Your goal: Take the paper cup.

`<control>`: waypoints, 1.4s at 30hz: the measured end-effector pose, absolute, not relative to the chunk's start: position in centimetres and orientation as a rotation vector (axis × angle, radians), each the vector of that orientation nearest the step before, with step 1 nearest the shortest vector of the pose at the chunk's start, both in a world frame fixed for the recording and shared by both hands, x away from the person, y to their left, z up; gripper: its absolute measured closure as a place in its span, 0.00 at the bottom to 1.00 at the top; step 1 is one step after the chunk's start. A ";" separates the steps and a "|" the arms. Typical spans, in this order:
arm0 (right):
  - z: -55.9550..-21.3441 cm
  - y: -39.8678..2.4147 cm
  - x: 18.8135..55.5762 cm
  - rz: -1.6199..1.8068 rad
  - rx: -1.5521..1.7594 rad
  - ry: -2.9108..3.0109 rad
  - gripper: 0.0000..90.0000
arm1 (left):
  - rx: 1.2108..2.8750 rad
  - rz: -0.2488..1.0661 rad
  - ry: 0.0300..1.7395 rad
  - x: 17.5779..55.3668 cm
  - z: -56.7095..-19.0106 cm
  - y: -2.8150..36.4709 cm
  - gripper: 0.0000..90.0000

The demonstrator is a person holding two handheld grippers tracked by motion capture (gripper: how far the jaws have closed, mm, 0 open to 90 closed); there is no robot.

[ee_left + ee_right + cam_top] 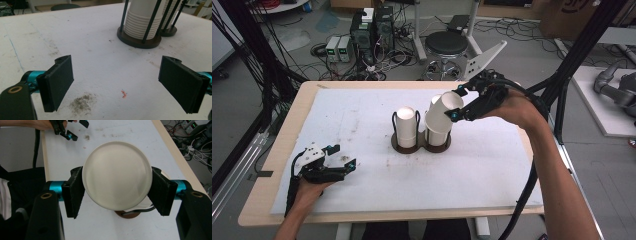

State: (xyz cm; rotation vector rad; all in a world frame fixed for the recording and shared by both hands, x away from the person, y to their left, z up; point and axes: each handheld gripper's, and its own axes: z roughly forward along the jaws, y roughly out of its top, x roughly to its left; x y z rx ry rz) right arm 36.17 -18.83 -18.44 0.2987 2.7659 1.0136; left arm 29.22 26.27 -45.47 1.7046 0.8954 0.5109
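I clamp the right gripper [455, 103] on a tilted paper cup [443, 111] at frame centre to clear the holder rods [418, 125], while the left gripper [341, 159], lower left, rests spread and empty.

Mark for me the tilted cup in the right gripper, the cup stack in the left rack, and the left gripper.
tilted cup [443, 111], high view, side wall
cup stack [406, 126], high view, side wall
left gripper [346, 158], high view, between fingertips

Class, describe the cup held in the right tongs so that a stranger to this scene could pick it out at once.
Start at the white mat on the table, then find the dark two-bay cup holder at its middle. Above the holder's right-hand stack, the white paper cup is clamped in the right tongs; it alone is tilted and lifted, not nested upright.
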 end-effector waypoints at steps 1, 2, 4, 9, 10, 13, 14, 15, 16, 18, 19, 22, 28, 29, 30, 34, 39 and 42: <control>-18.4 -18.8 36.2 1.014 0.299 2.766 0.40 | 1.705 0.511 0.895 29.2 -45.5 26.3 0.14; -19.0 -18.9 36.0 1.027 0.295 2.767 0.40 | 1.705 0.514 0.894 29.2 -45.5 26.3 0.14; -19.3 -18.9 35.9 1.035 0.295 2.769 0.40 | 1.705 0.514 0.894 29.2 -45.5 26.3 0.14; -20.8 -19.5 35.5 1.105 0.297 2.746 0.40 | 1.703 0.510 0.898 29.2 -45.5 26.3 0.14; -21.1 -19.6 35.4 1.121 0.294 2.744 0.40 | 1.702 0.509 0.899 29.2 -45.5 26.3 0.14; -22.0 -20.0 35.0 1.180 0.298 2.719 0.40 | 1.700 0.510 0.900 29.2 -45.5 26.3 0.14; -22.5 -20.4 34.7 1.226 0.303 2.697 0.40 | 1.701 0.510 0.899 29.2 -45.5 26.3 0.14; -22.5 -20.4 34.7 1.226 0.303 2.697 0.40 | 1.701 0.510 0.899 29.2 -45.5 26.3 0.14; -22.7 -20.5 34.6 1.238 0.304 2.689 0.40 | 1.702 0.510 0.899 29.2 -45.5 26.3 0.14; -23.4 -20.8 34.3 1.281 0.316 2.678 0.40 | 1.701 0.509 0.900 29.2 -45.5 26.3 0.14; -23.7 -21.0 34.2 1.294 0.317 2.672 0.40 | 1.701 0.511 0.899 29.2 -45.5 26.3 0.14; -24.8 -21.4 34.0 1.326 0.335 2.663 0.40 | 1.700 0.512 0.901 29.2 -45.5 26.3 0.14; -27.2 -21.8 33.7 1.375 0.361 2.653 0.40 | 1.700 0.514 0.900 29.2 -45.5 26.3 0.14; -27.5 -21.8 33.6 1.378 0.364 2.650 0.40 | 1.702 0.516 0.896 29.2 -45.5 26.3 0.14; -27.9 -21.8 33.6 1.383 0.363 2.650 0.40 | 1.703 0.517 0.895 29.2 -45.5 26.3 0.14; -29.2 -21.8 33.3 1.418 0.381 2.634 0.40 | 1.701 0.520 0.893 29.2 -45.5 26.3 0.14; -30.5 -21.9 33.2 1.456 0.401 2.618 0.40 | 1.701 0.518 0.893 29.2 -45.5 26.3 0.14; -31.3 -21.8 33.2 1.480 0.409 2.611 0.40 | 1.700 0.519 0.893 29.2 -45.5 26.3 0.14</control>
